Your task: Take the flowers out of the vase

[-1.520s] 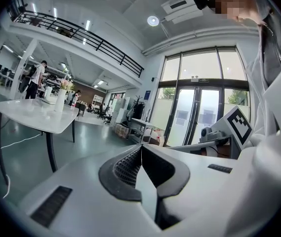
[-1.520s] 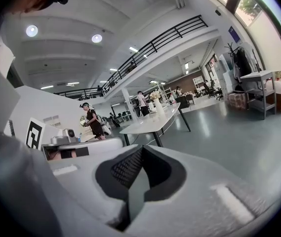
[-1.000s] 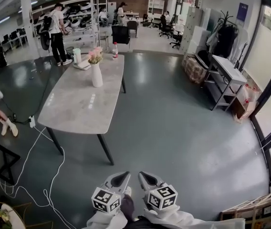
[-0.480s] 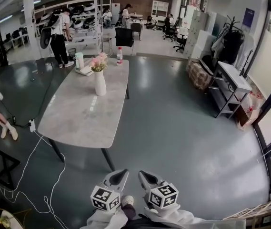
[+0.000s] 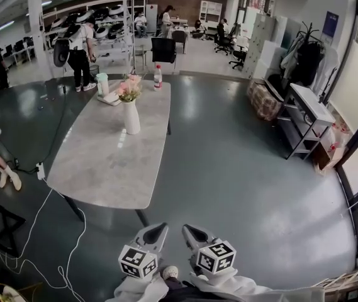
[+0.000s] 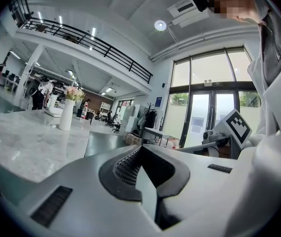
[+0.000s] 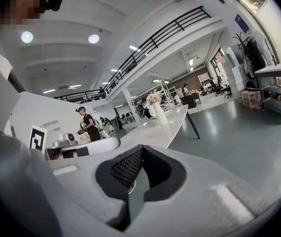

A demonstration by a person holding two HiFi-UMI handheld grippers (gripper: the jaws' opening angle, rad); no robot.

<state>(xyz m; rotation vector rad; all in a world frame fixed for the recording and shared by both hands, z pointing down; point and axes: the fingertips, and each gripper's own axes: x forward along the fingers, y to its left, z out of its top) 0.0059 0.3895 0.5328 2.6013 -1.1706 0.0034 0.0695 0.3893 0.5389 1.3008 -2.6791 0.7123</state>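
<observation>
Closer now stands the table [image 5: 97, 168]; left gripper [image 5: 158, 230] and right gripper [image 5: 189, 230] are clenched, empty. The flowers [image 5: 129, 88] seem light, soft, perhaps fragile; take the stems just above the vase [image 5: 131, 118].

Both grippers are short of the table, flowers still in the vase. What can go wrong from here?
1. The vase is tall, narrow and stands free on the table. Pulling the flowers one-handed could tip or lift it, so one gripper should probably steady it.
2. White cables lie on the floor by the table's near corner, a trip hazard.
3. The left gripper and right gripper are shut and empty. They must open before reaching the stems.
</observation>
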